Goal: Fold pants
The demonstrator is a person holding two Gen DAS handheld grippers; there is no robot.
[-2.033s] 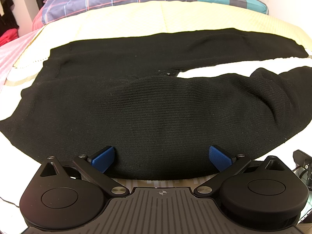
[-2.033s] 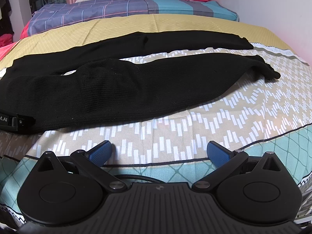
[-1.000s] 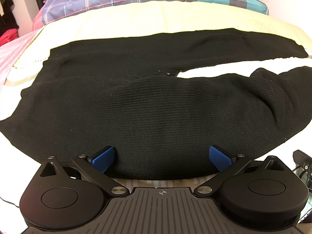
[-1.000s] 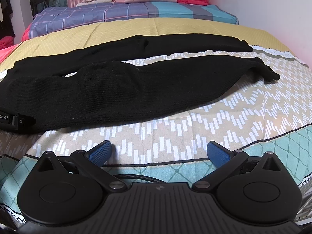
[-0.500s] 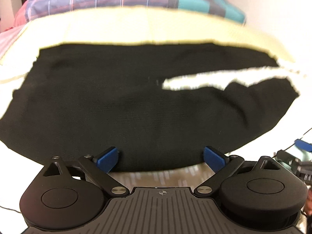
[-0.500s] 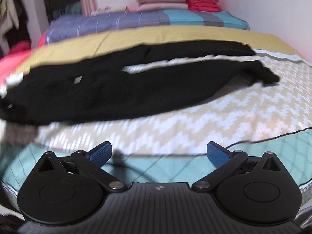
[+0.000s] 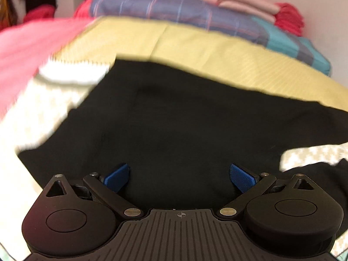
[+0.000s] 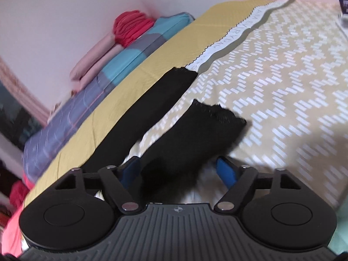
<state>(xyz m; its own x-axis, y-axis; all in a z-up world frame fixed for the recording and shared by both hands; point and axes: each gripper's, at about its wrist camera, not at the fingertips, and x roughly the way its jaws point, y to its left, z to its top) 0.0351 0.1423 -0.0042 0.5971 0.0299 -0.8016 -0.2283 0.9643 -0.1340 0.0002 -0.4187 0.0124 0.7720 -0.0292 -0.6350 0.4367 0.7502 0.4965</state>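
Black knit pants [image 7: 184, 130] lay spread on the yellow and zigzag-patterned bedspread [image 8: 293, 76], waist end before the left gripper [image 7: 180, 175], near leg running toward 1 o'clock between the right gripper [image 8: 178, 169] blue fingers [image 8: 225, 169], both jaws spread wide, empty.

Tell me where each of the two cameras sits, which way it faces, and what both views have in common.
Left wrist: rides the left gripper, low over the waist end of the black pants, facing the folded bedding stack by the wall; both blue fingers wide apart.
Right wrist: rides the right gripper, rolled sideways, facing the near leg cuff lying between its open fingers on the zigzag bedsheet.
Shared: the pants, the yellow sheet, the plaid blanket and that stack.
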